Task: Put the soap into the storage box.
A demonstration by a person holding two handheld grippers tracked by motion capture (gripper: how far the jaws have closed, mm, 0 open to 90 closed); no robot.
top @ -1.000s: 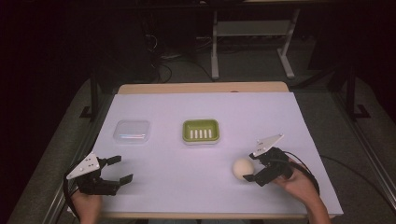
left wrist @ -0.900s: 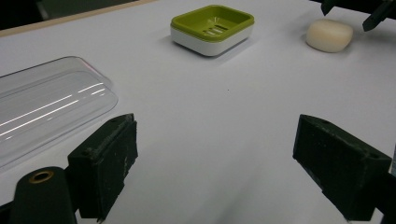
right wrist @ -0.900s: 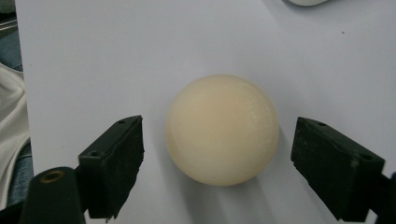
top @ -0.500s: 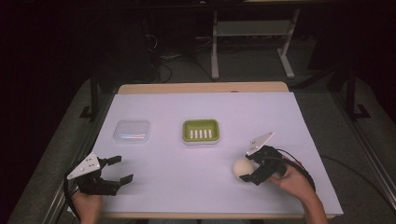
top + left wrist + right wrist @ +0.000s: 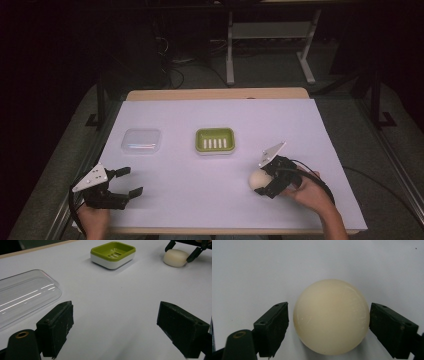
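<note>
Cream soap [image 5: 260,179], rounded and smooth, lies on the white sheet of the worktop [image 5: 310,130], toward the near right corner. The right tongs [image 5: 265,184] sit around it: one jaw on each side, spread wide. In the right gripper view the soap [image 5: 331,316] sits between the two black jaws; the right-hand jaw is at or almost at its edge, the left-hand jaw stands just apart with a thin strip of white sheet between. Whether either pad is actually pressing, cannot tell; the tongs are not clamped down. The person's right hand [image 5: 312,192] holds the tool from the near edge, cable looping behind.

Left tongs [image 5: 122,182] rest low at the near left of the worktop, jaws wide apart, nothing between them. The left gripper view shows bare sheet between its jaws.

Green soap dish [image 5: 215,140], slotted floor, white base, stands near the middle of the worktop, well apart from the soap and beyond it to the left. Clear plastic lid [image 5: 141,141] lies flat to the left of the dish, apart from it. In the left gripper view the lid [image 5: 25,300] is near, just beyond the left-hand jaw, and the dish [image 5: 113,253] and soap [image 5: 175,258] show farther off.
</note>
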